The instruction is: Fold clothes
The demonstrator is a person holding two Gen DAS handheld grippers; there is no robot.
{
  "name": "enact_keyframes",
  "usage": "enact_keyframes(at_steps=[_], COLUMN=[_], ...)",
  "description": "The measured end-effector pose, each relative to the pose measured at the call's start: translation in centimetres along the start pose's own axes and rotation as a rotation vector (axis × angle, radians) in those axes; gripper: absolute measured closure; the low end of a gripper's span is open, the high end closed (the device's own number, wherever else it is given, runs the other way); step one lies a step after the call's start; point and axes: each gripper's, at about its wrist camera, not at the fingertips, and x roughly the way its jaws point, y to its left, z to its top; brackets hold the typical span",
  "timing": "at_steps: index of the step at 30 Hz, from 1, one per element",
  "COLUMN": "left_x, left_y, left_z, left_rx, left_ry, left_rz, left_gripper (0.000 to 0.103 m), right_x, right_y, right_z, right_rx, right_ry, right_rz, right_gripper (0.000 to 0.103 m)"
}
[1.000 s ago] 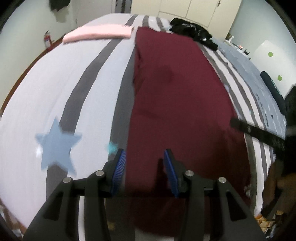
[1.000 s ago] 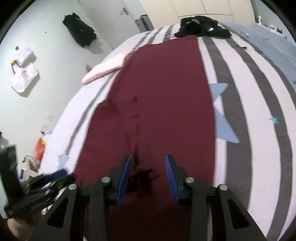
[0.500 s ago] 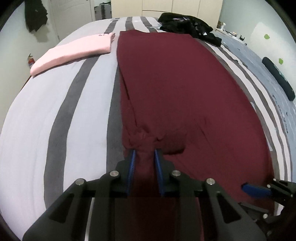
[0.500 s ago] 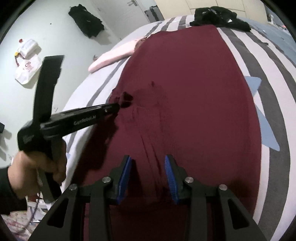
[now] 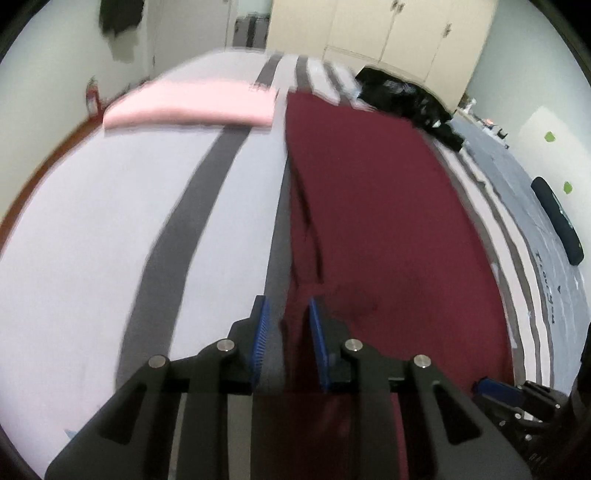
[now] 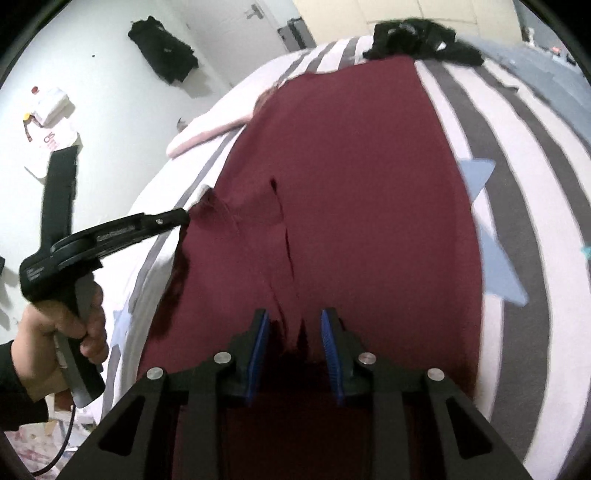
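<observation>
- Since half a second ago, our left claw (image 5: pixel 285 321) has widened: its blue pads (image 5: pixel 261 332) then pinched a bunched knot of the maroon garment (image 5: pixel 388 221), and now they stand apart with the garment's left edge and a strip of grey bed stripe between them.
- From the left wrist view we read that claw as released. In the right wrist view its tip (image 6: pixel 184 218) sits right against a gathered tuft at the garment's left edge, and we cannot tell there whether any cloth is caught.
- Our right claw (image 6: pixel 295 332) hangs with its jaws apart over the near end of the garment, a dark crease running up between the pads; it is released and grips nothing.
- The garment lies lengthwise along the striped bed (image 5: pixel 110 221), stretching from our claws toward the far end of the bed.
- Just beside the garment's far left corner lies a folded pink cloth (image 5: pixel 192 105), on the bed.
- At the garment's far end rests a heap of black clothing (image 5: pixel 402 96), close to the cream wardrobe doors (image 5: pixel 391 33).
- To the right of the garment, the bed cover shows pale blue star prints (image 6: pixel 495 266).
- Our left hand (image 6: pixel 62 332) wraps around the claw's handle, left of the garment, beyond the bed's edge.
</observation>
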Motion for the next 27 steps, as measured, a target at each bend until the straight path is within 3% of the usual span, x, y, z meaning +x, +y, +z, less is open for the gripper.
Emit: enact_keyframes(at_steps=[4,6,12,16,18,20,23,27], left_x=[1.0,2.5,6.3,4.0,1.9,0.5,-0.5,-0.3], left_y=[-2.5,-3.3,-3.6,-2.0,-0.6,0.8,2.8,3.7], left_z=[1.0,0.9,1.2,2.7,3.1,2.9,1.6,-1.7], left_rx=[0.077,0.119,0.134,0.058,0.044,0.039,0.027,0.07], left_ry=[0.002,0.033,0.093,0.005,-0.057,-0.068,-0.046,0.047], left_rz=[-0.06,-0.052,-0.073,-0.106,-0.073,-0.032,0.013,0.074], left_gripper=[0.083,0.083,0.083,0.083,0.083,0.083,0.083,0.083], right_x=[-0.2,0.1,2.8,3.2,3.0,3.1,3.4,4.7], right_y=[0.4,1.1,2.3,2.1,2.2,2.4,2.9,3.5], right_z=[1.2,1.6,1.5,1.1,1.1,1.4,2.3,4.1], right_rx=[-0.002,-0.02,-0.025,-0.016,-0.028,-0.046,-0.068,-0.072], right_ry=[-0.027,-0.025,0.023,0.034,0.032,0.033,0.022,0.002], right_rz=[0.025,0.049,0.057,0.05,0.048,0.045,0.048,0.071], right_gripper=[0.077,0.077,0.077,0.075,0.075,0.075,0.075,0.072])
